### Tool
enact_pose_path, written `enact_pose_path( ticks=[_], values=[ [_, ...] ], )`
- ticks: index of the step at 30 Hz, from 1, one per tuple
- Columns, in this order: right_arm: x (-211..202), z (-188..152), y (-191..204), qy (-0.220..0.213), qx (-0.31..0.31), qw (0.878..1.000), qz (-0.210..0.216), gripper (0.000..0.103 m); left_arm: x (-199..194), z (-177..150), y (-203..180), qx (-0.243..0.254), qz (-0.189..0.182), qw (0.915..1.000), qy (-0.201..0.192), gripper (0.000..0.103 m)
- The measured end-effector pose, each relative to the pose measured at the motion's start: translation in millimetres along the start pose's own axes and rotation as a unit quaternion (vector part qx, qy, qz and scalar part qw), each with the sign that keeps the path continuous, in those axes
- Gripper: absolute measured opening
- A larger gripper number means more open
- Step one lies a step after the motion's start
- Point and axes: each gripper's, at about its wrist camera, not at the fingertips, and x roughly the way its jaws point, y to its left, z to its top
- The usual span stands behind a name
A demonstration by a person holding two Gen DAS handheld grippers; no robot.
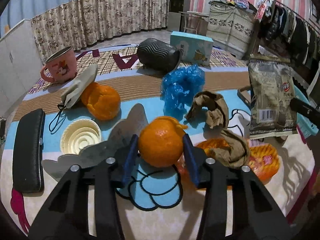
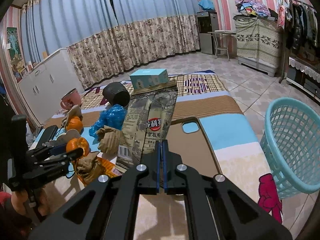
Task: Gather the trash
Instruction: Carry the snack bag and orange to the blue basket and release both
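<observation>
In the left wrist view an orange peel [image 1: 161, 142], rounded like a whole fruit, sits on the patterned mat between the blue pads [image 1: 131, 154] of my left gripper [image 1: 161, 139]. Both pads touch its sides, so the gripper is shut on it. My right gripper [image 2: 162, 142] is shut on the lower edge of a grey-beige snack bag [image 2: 152, 118], held upright above the mat; the same bag [image 1: 270, 100] shows at the right of the left wrist view. A teal mesh basket [image 2: 290, 144] stands on the floor to the right. My left gripper [image 2: 79, 152] also shows at the lower left.
More litter lies around: a second orange peel [image 1: 102, 102], a blue plastic bag [image 1: 182, 88], two crumpled brown papers [image 1: 210, 110], an orange wrapper [image 1: 264, 160]. A pink mug [image 1: 62, 64], black cylinder [image 1: 158, 54], blue box [image 1: 192, 48], black case [image 1: 28, 150] and cream cup [image 1: 80, 138] also sit on the mat.
</observation>
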Motion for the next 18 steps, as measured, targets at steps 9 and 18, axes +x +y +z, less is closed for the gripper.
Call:
enact_pose_path(
  ticks=[9, 18],
  values=[
    [-18.7, 14.3, -11.5, -0.022, 0.003, 1.0, -0.001, 0.002, -32.5, 17.2, -0.4, -0.009, -0.008, 0.9994, -0.034, 0.038],
    [-53.5, 37.1, -72.2, -0.052, 0.032, 0.997, -0.039, 0.002, -64.0, 56.8, -43.7, 0.01, -0.015, 0.9968, -0.078, 0.038]
  ],
)
